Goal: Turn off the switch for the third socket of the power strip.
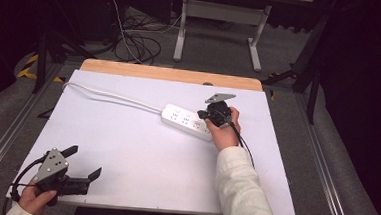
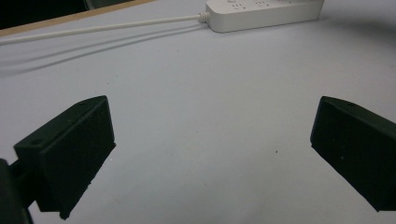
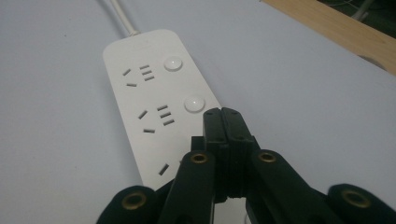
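Observation:
A white power strip (image 1: pixel 185 120) lies across the middle of the white table, its cord (image 1: pixel 110 97) running off to the far left. My right gripper (image 1: pixel 201 115) hovers over the strip's near end, shut with nothing between its jaws. In the right gripper view the shut tips (image 3: pixel 221 113) sit just beside a round switch button (image 3: pixel 194 103) on the strip (image 3: pixel 154 102). My left gripper (image 1: pixel 84 162) rests near the table's front left corner, open. Its two fingers (image 2: pixel 70 149) stand wide apart over bare table, with the strip (image 2: pixel 264 13) far ahead.
The white table top (image 1: pixel 140 159) has a wooden strip (image 1: pixel 170 74) along its far edge. Beyond it stand a desk frame (image 1: pixel 218 24) and loose cables (image 1: pixel 137 44) on the floor.

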